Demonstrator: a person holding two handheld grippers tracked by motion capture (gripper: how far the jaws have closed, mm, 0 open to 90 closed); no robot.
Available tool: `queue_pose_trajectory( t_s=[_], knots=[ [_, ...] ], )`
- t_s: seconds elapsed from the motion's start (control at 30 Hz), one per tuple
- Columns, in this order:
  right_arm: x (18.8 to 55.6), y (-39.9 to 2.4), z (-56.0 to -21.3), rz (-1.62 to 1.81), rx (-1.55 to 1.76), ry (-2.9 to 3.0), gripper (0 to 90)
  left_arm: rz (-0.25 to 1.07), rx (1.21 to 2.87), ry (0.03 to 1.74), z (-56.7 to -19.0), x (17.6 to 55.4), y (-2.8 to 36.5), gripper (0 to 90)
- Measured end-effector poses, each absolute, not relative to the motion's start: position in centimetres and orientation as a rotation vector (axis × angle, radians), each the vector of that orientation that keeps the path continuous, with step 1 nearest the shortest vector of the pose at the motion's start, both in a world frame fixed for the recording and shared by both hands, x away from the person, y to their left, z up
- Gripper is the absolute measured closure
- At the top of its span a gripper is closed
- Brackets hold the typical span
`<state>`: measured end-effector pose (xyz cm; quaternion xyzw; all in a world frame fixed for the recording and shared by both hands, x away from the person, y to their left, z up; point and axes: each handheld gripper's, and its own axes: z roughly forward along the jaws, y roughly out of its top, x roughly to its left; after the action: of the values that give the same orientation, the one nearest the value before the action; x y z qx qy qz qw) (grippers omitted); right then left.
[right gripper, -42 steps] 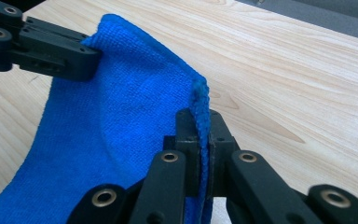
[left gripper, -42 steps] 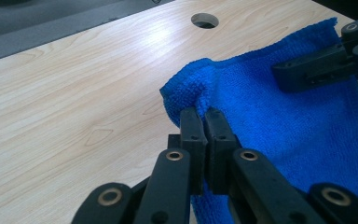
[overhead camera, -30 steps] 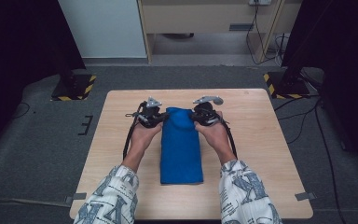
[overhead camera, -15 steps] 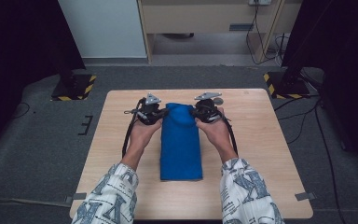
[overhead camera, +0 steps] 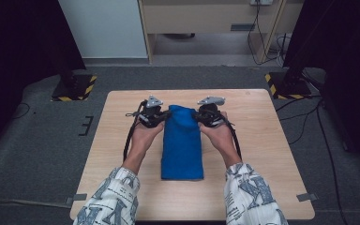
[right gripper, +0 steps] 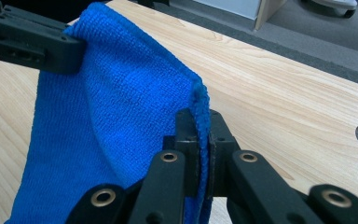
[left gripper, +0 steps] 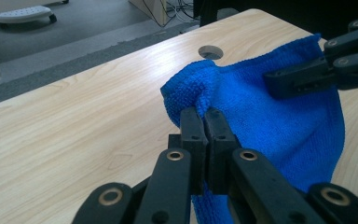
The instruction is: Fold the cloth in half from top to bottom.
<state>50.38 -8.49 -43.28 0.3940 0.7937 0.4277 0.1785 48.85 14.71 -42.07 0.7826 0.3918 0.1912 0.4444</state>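
A folded blue cloth (overhead camera: 183,143) lies lengthwise on the wooden table (overhead camera: 262,145), its far end lifted between both hands. My left gripper (overhead camera: 161,117) is shut on the cloth's far left corner; in the left gripper view its jaws (left gripper: 205,122) pinch the bunched blue cloth (left gripper: 270,116). My right gripper (overhead camera: 200,116) is shut on the far right corner; in the right gripper view the blue cloth (right gripper: 121,112) has its hem clamped between my jaws (right gripper: 204,123). Each gripper view also catches the other gripper holding the opposite corner.
A round cable hole (left gripper: 210,51) sits in the table top beyond the cloth. Grey carpet surrounds the table, with black stands on yellow-striped bases (overhead camera: 72,88) at the far left and right, and a white cabinet (overhead camera: 103,28) behind.
Both grippers have lifted the cloth's far end a little and drawn it slightly toward the person. The jaws stay shut on the corners.
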Motion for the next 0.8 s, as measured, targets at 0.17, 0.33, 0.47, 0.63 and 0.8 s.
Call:
queue_pose_trajectory(
  t_s=[0.17,0.33,0.47,0.63,0.8],
  knots=[
    [50.2,-8.7,-43.5,1.218,1.086,2.249,86.7,0.479,1.961,0.962,-42.7,48.6,14.7,88.2],
    [49.8,-8.9,-43.8,1.228,1.081,2.249,86.6,0.494,1.974,0.937,-42.8,48.0,14.5,88.2],
    [49.2,-9.0,-44.1,1.243,1.078,2.248,86.3,0.499,1.977,0.923,-42.9,47.4,14.5,88.2],
    [47.8,-9.3,-44.9,1.250,1.051,2.267,86.0,0.496,1.980,0.908,-43.3,46.3,14.5,88.1],
    [46.8,-9.7,-45.4,1.260,1.035,2.276,85.7,0.485,1.979,0.892,-43.7,45.1,14.3,88.1]
  ],
)
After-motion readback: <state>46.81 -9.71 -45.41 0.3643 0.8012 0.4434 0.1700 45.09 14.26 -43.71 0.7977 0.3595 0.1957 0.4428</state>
